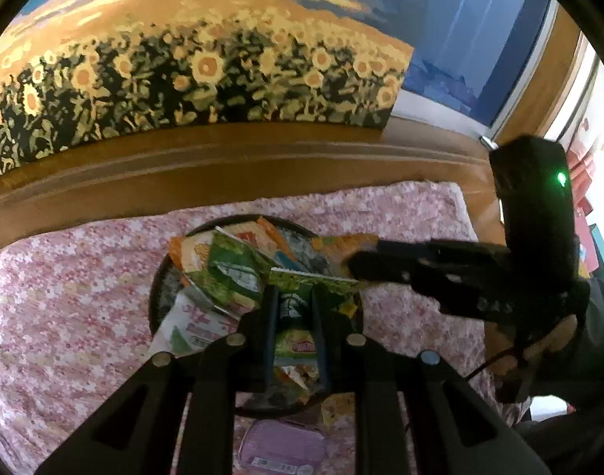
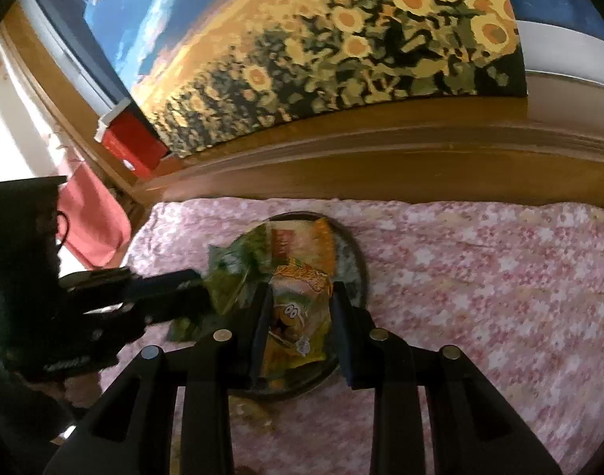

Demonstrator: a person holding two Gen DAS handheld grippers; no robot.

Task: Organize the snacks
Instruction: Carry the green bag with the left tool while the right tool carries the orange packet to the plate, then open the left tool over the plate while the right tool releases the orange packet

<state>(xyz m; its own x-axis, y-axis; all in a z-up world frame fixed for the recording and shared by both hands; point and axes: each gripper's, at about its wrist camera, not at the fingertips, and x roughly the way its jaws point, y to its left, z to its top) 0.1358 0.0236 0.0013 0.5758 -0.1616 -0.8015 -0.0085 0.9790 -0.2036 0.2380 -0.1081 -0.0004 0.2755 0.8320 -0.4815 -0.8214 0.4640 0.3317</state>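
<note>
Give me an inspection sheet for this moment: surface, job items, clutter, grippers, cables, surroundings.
Surface: pink floral cloth over a wooden ledge.
Job items: round dark tray heaped with snack packets; green packet and orange packet above it.
Clutter: pink pouch and a small yellow packet on the cloth beside the tray.
Grippers: left gripper shut on the green packet; right gripper holds the orange packet between its fingers.
Cables: thin black cable under the right gripper's body.
Surroundings: sunflower painting on the ledge, red box, window behind.
</note>
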